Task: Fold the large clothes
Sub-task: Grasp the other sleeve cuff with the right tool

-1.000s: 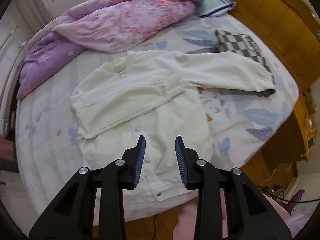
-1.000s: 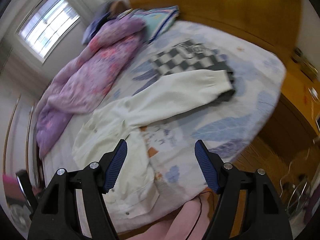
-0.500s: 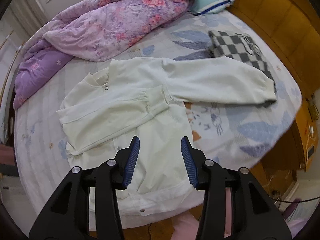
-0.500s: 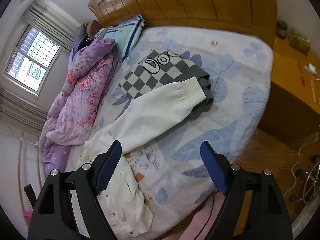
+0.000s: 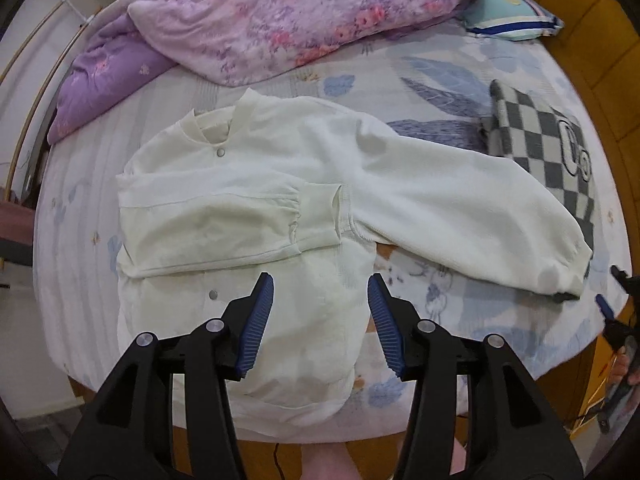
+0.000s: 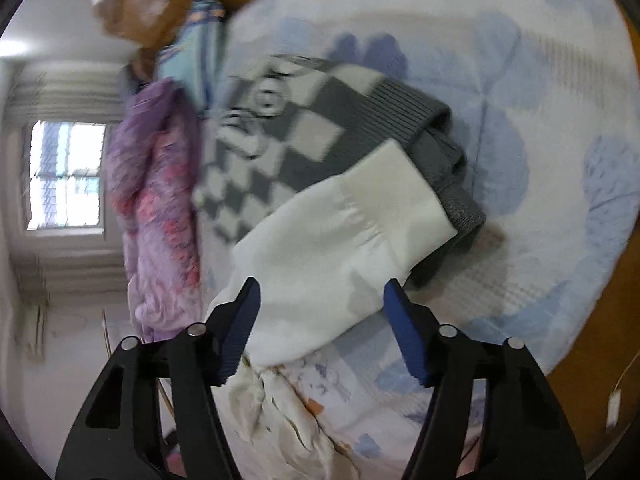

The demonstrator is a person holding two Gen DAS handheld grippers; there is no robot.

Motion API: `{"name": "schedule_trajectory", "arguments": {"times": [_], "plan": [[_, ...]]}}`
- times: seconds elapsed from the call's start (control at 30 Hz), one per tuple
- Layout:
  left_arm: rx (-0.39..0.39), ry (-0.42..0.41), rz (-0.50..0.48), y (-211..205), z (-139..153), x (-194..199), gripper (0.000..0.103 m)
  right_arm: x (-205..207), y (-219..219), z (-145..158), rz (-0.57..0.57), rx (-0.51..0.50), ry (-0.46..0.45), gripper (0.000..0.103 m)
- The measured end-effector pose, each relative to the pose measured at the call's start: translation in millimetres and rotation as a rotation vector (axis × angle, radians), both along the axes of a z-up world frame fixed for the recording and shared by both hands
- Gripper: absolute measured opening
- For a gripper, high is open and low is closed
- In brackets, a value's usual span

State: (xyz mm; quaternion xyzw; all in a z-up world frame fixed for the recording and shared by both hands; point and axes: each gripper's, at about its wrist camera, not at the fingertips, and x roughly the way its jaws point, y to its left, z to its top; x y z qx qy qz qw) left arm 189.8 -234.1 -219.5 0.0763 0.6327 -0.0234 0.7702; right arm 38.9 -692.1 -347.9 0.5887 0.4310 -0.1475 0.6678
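Jacket [image 5: 260, 216] flat on bed [image 5: 80, 240]; one sleeve folded across chest, other sleeve [image 6: 336, 240] outstretched over checked sweater [image 6: 304, 136]. Right tongs [image 6: 320, 328] closing, nothing clamped. Left tongs [image 5: 320, 320] opening, empty. Suggest: pinch cuff only, avoid sweater.

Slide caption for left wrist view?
White snap-button jacket on bed, one sleeve folded across chest, other sleeve outstretched over checkered sweater.

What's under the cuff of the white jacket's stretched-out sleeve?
The cuff lies on the folded grey checkered sweater, near its ribbed edge. What the sweater covers cannot be seen.
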Motion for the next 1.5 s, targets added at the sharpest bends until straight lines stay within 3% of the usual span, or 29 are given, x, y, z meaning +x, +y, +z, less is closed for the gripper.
{"name": "schedule_trajectory", "arguments": {"times": [0.2,0.4,0.6,0.73,0.77,0.83,0.87,0.97,1.07,1.13,1.23,1.33,1.5], "plan": [[0.039,0.023,0.033,-9,-17,14,0.05,16,-7,-64,-0.031,0.075,0.114,0.058],[0.062,0.047,0.045,-7,-26,15,0.05,9,-4,-68,-0.055,0.091,0.254,0.055],[0.094,0.064,0.055,11,-31,9,0.05,2,-12,-83,-0.153,0.129,0.2,0.055],[0.101,0.044,0.071,27,-25,7,0.051,11,-20,-82,-0.166,0.081,0.17,0.053],[0.1,0.041,0.077,32,-23,7,0.051,13,-20,-75,-0.136,0.045,0.17,0.048],[0.112,0.033,0.083,39,-21,7,0.051,15,-18,-59,-0.091,-0.017,0.165,0.017],[0.115,0.025,0.082,43,-19,7,0.051,14,-17,-54,-0.088,-0.031,0.131,0.014],[0.111,0.011,0.089,52,-18,6,0.051,22,-14,-42,-0.043,-0.091,0.082,0.013],[0.104,0.004,0.08,58,-22,7,0.051,30,-17,-67,-0.046,-0.058,0.13,0.021],[0.106,0.013,0.073,61,-29,7,0.051,29,-23,-83,-0.097,0.003,0.101,0.021],[0.074,0.018,0.038,63,-41,11,0.051,29,-16,-65,-0.074,-0.066,0.06,0.008],[0.068,0.006,0.013,61,-54,21,0.051,27,-3,-24,-0.022,-0.166,0.002,0.008],[-0.018,-0.016,-0.019,56,-86,59,0.048,20,21,40,0.025,-0.258,-0.12,0.008]]}}
